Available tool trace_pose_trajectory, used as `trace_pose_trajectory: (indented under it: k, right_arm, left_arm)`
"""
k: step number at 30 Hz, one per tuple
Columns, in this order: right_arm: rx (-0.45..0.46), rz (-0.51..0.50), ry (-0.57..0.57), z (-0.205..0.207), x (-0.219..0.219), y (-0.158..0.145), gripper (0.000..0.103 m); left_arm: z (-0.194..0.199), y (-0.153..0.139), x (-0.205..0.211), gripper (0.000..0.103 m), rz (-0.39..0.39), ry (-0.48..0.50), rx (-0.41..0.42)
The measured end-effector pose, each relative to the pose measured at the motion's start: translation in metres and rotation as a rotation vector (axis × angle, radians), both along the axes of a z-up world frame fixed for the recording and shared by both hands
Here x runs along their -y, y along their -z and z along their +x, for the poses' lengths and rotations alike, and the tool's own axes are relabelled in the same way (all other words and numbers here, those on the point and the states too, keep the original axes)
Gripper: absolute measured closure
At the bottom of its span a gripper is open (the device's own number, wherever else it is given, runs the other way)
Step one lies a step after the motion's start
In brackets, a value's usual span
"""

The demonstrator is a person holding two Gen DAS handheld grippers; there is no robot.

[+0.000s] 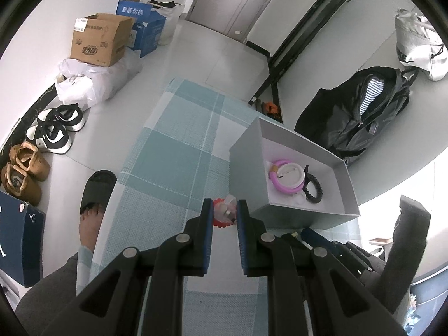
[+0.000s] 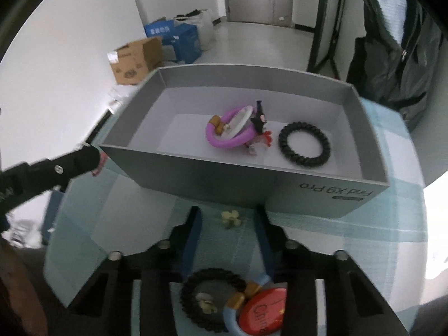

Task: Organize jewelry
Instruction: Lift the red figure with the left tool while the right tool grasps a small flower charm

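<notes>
A grey open box (image 1: 246, 173) (image 2: 252, 179) stands on a blue checked cloth (image 1: 179, 151). Inside lie a pink ring (image 2: 224, 142) (image 1: 282, 187), a white round badge (image 2: 238, 123) and a black coiled hair tie (image 2: 303, 147) (image 1: 313, 187). My left gripper (image 1: 224, 215) is shut on a small clear-and-red trinket (image 1: 224, 212), just left of the box's near corner. My right gripper (image 2: 228, 224) is open above the cloth, with a small pale flower piece (image 2: 231, 218) between its fingers. Below it lie a black hair tie (image 2: 212, 299), a red badge (image 2: 263, 310) and a light blue ring (image 2: 232, 322).
The left gripper shows at the left of the right wrist view (image 2: 50, 170). On the floor are cardboard boxes (image 1: 98, 42), a white bag (image 1: 84, 84), shoes (image 1: 53, 131) and my sandalled foot (image 1: 92, 204). A black backpack (image 1: 361, 114) lies on a white table to the right.
</notes>
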State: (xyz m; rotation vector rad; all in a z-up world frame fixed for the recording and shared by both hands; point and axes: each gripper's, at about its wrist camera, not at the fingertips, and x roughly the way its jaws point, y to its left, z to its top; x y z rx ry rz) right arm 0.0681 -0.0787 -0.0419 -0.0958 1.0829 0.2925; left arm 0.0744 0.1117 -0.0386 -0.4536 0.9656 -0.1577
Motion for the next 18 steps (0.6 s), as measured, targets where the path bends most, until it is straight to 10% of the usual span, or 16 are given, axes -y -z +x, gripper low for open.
trace_pose_trajectory:
  k: [5,18]
  right_arm:
    - [0.038,-0.053,-0.019,-0.004,-0.004,0.001,0.090]
    - [-0.008,0.046,-0.027,-0.004,0.014,-0.001,0.090]
  left_arm:
    - [0.000,0.000,-0.002,0.092,-0.002,-0.005,-0.001]
    - [-0.003,-0.005,0.005,0.092,0.032,0.003,0.016]
